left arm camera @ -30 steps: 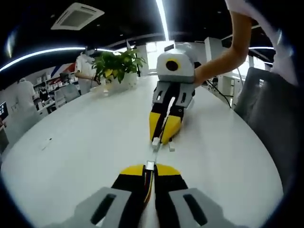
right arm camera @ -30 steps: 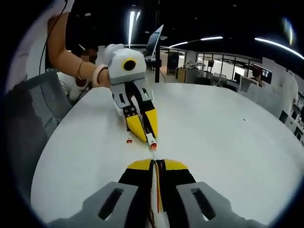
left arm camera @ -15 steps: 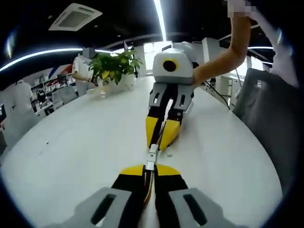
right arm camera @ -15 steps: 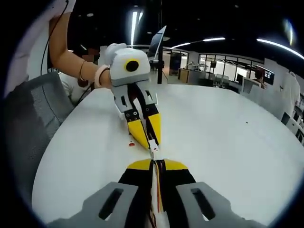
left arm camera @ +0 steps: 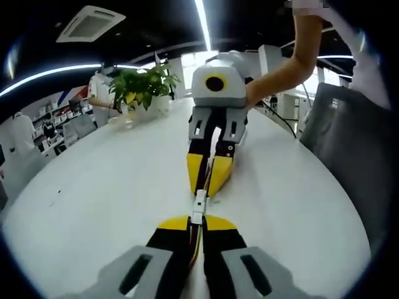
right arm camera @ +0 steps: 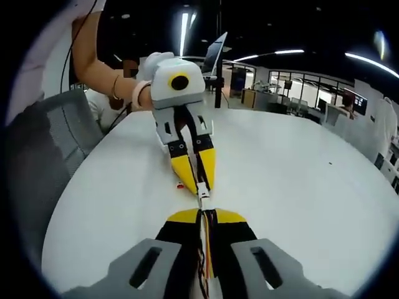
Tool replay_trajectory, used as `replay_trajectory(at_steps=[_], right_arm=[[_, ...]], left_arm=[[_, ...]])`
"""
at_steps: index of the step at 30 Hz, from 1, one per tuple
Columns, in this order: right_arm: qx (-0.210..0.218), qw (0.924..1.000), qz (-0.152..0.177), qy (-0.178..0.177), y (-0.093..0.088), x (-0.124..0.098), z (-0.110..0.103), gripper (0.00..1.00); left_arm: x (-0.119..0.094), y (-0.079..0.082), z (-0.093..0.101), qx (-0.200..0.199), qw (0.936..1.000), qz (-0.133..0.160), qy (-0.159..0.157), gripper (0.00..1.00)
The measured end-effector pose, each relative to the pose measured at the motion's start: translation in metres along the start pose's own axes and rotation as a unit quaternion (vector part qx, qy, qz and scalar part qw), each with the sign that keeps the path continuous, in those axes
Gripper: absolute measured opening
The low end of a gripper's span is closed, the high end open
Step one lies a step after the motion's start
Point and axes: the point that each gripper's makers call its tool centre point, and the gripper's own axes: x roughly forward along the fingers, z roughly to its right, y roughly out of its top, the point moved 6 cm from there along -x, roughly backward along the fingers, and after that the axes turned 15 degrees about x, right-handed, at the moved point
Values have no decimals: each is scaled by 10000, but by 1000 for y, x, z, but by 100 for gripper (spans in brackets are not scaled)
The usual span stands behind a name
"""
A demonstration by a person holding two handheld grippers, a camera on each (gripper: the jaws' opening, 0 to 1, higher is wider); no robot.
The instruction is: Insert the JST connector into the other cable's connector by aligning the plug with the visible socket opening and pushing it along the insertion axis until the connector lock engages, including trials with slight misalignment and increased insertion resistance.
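No legible text, label, brand, number or sign in either of my views. A red-and-blue panel (left arm camera: 73, 94) on the far left wall in my left gripper view is too blurred to read.

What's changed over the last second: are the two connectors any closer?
Yes. The gap has closed: the right gripper came in until its white connector meets the one in the left gripper, tip to tip. Whether the lock has engaged cannot be told. Both grippers stay shut on their cables above the white table.
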Motion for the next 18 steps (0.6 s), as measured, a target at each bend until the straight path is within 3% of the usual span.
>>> replay_trajectory(at_steps=[8, 18], right_arm=[[-43, 10000, -71, 53, 2, -1, -1, 4], [-79, 9998, -196, 61, -2, 1, -1, 4]], left_arm=[[2, 1, 1, 138, 9997, -145, -109, 0], [2, 3, -2, 168, 9998, -109, -81, 0]])
